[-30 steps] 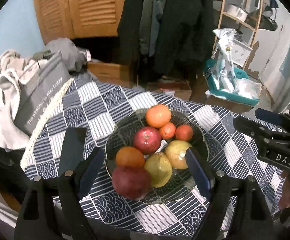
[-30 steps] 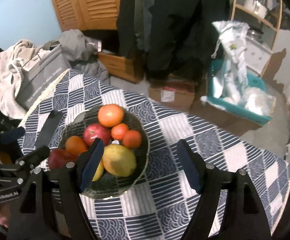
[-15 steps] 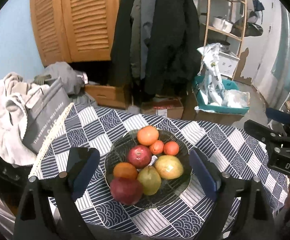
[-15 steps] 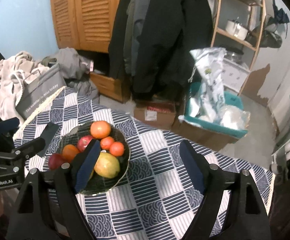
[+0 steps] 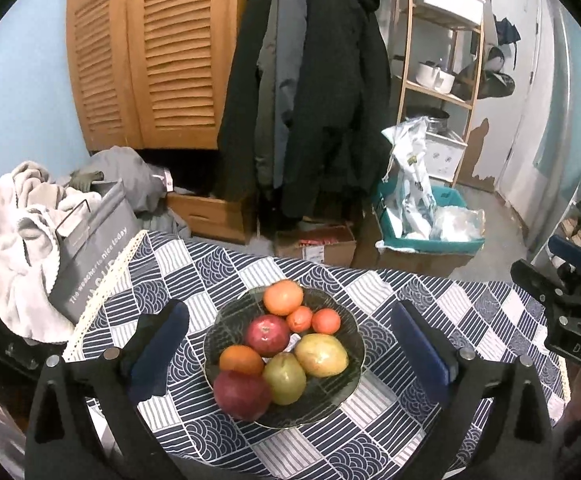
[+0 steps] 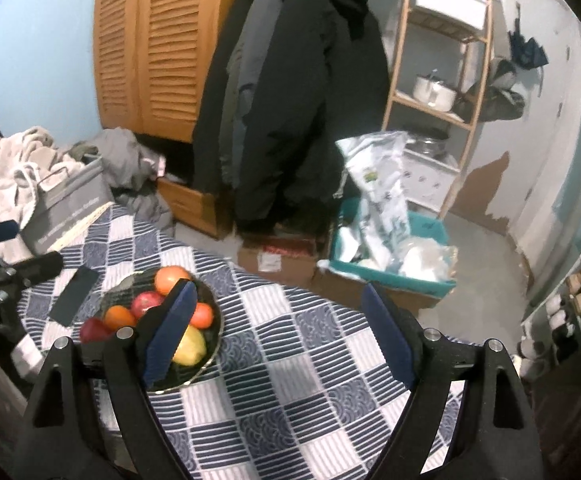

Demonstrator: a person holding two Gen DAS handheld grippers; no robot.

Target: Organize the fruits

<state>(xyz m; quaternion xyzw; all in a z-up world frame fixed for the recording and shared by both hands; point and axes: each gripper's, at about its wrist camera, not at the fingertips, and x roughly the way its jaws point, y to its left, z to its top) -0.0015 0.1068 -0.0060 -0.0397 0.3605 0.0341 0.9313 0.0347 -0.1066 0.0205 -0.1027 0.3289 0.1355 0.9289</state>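
Left wrist view has the glass bowl (image 5: 332,408) sitting mid-table on the checkered cloth (image 5: 470,320), loaded with fruit: two red apples, a couple of pears (image 5: 284,376), one big orange (image 5: 283,297) at the far rim and some small ones. My guess is the fruit is firm, smooth and round, so it'll roll or squirt out of a pinch unless you grab across the widest part. Pears probably bruise easiest, so go gentle. The front apple (image 5: 242,396) looks like the easiest pick.

The left gripper (image 5: 286,344) hangs above the bowl with its jaws opening, nothing between the pads, and the fruit shows through the gap but well below. The right gripper (image 6: 276,328) is spread wide and empty too, off to the bowl's right over bare cloth, with the bowl (image 6: 210,364) behind its left finger.
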